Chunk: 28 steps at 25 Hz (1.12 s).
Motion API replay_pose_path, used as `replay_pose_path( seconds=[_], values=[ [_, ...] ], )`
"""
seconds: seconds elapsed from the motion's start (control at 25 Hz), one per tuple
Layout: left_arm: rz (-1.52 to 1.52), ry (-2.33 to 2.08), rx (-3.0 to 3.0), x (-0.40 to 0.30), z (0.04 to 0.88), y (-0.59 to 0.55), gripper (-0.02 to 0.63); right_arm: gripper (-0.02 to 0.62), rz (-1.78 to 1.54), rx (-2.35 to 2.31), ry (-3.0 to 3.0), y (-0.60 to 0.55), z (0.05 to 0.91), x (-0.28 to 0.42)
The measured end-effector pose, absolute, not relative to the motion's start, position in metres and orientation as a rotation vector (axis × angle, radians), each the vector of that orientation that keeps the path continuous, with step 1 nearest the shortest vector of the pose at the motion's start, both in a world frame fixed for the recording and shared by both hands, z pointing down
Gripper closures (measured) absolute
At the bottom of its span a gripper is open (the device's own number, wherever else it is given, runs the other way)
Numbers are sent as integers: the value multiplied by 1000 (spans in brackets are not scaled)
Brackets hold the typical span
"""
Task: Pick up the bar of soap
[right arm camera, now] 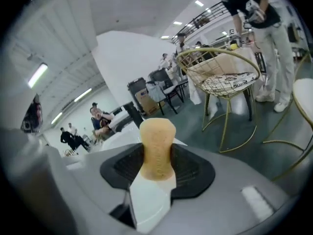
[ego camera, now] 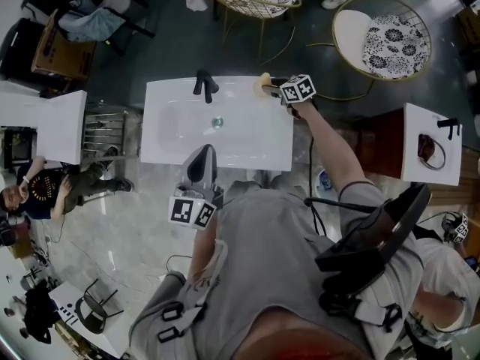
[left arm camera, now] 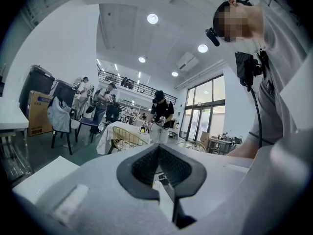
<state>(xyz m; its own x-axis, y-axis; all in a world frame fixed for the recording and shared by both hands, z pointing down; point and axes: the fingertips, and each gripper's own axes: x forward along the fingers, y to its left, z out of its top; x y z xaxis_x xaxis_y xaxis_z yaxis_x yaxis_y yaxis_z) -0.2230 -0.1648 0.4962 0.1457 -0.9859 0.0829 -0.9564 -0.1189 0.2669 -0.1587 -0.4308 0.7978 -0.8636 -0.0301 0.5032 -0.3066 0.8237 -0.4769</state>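
**Left to right.** The left claw point(ego camera: 203, 154) is held level at the near rim of the white rectangular ceramic washbasin point(ego camera: 169, 137). Its ribbed black pads point(left arm camera: 146, 166) are seen brought together, and nothing is gripped between them. A black tap point(ego camera: 204, 85) is mounted on the far rim, and a small round drain point(ego camera: 217, 122) is set in the bowl below it.

At the far right corner of the washbasin, the pale orange, rounded bar of soap point(ego camera: 262, 82) is clamped in the right claw point(ego camera: 271, 87). In the right gripper view, the bar of soap point(right arm camera: 157, 148) is shown standing on end between the dark pads. These are closed against its two broad faces, so the claw is held partly open by the bar's thickness. The upper half of the bar is left projecting beyond the pads. Whether the bar is clear of the rim cannot be told from the head view.

**Hazards.** Only the lower part of the bar is gripped. Slipping or pivoting in the pads is judged likely if the claw is tilted or jerked, since soap is smooth. A released bar could be lost over the far edge onto the dark floor point(ego camera: 315, 58).
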Motion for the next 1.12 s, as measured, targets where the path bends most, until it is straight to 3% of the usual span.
replay_pose_path(
  seconds=[0.24,0.84,1.12],
  values=[
    [-186,-1849,2222,-220,491,-178,612,416,853,392,-2755,-428,727,-151],
    [-300,-1744,2434,-207,452,-231,612,416,361,606,-3106,-366,491,-106],
    [-293,-1675,2503,-199,446,-250,612,414,86,757,-3074,-323,425,-76]
  ],
)
